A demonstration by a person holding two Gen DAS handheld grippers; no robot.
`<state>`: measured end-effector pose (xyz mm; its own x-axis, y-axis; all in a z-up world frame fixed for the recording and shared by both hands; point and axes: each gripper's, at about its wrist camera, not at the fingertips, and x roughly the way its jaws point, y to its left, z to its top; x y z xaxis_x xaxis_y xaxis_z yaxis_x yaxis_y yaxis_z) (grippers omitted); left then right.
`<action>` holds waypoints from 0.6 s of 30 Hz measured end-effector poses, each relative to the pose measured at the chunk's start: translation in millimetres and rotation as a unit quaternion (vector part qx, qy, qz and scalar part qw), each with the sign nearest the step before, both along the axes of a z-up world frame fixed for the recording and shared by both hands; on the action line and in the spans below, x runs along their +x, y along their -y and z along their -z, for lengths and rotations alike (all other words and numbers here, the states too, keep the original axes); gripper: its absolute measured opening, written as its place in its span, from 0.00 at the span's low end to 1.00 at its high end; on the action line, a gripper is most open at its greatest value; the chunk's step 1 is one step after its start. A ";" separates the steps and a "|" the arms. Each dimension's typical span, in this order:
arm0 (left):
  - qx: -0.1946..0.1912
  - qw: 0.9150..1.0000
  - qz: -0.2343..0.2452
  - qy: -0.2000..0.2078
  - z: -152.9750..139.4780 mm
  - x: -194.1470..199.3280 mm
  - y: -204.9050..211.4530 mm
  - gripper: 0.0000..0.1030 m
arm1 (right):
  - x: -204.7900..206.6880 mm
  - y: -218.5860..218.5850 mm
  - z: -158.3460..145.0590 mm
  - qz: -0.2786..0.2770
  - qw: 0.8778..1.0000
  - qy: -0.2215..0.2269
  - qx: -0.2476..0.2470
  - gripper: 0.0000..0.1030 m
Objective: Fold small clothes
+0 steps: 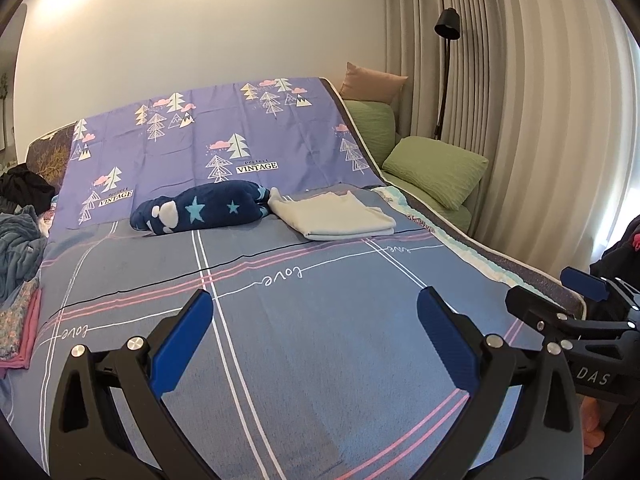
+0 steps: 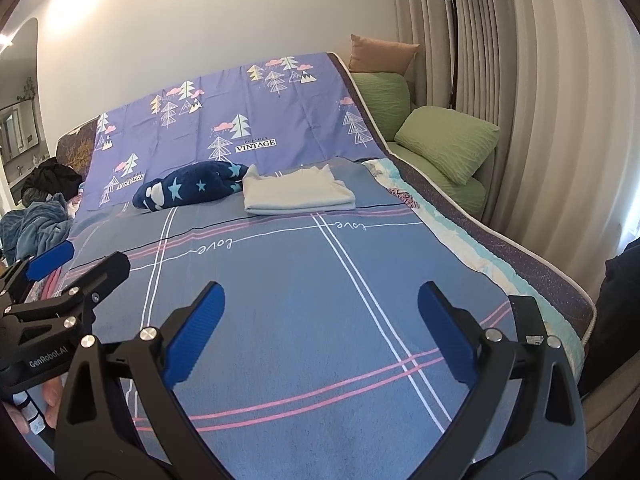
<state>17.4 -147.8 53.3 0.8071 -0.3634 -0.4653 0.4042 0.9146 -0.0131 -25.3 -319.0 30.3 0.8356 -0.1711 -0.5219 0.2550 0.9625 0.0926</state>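
Two garments lie toward the far end of the bed (image 1: 320, 360), well beyond both grippers: a white folded garment (image 1: 334, 216) resting flat near the bed's right edge, and a navy star-print fleece piece (image 1: 200, 208) bunched in a loose roll, touching the white one's left side. The left gripper (image 1: 314, 338) and the right gripper (image 2: 320, 330) both hover over the near, bare part of the plaid sheet, each with its jaws spread wide and nothing between them. More clothes sit in a heap of clothes (image 1: 20, 232) off the bed's left edge. Judging by how things lie, the white piece looks finished and the navy one is the likely next job. To do that well, the person would probably pull the fleece onto the open sheet nearer the front edge, where both grippers can reach, then pinch two opposite corners and spread it flat before making any fold. Thick fleece tends to spring back, so each crease would need pressing down.
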 end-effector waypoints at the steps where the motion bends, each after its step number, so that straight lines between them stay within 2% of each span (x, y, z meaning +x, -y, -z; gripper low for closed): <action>1: 0.001 1.000 0.001 0.000 0.8 -0.1 0.7 0.99 | 0.1 -0.2 0.2 0.000 1.000 0.000 0.000 0.96; 18: 0.018 1.000 -0.003 -0.007 5.6 3.2 8.1 0.99 | 4.7 -1.0 4.1 -0.006 1.000 -0.010 0.002 0.96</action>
<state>20.6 -156.0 47.7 0.8031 -0.3406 -0.4890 0.3982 0.9172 0.0151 -20.6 -318.0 26.3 0.8273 -0.1588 -0.5389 0.2446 0.9653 0.0910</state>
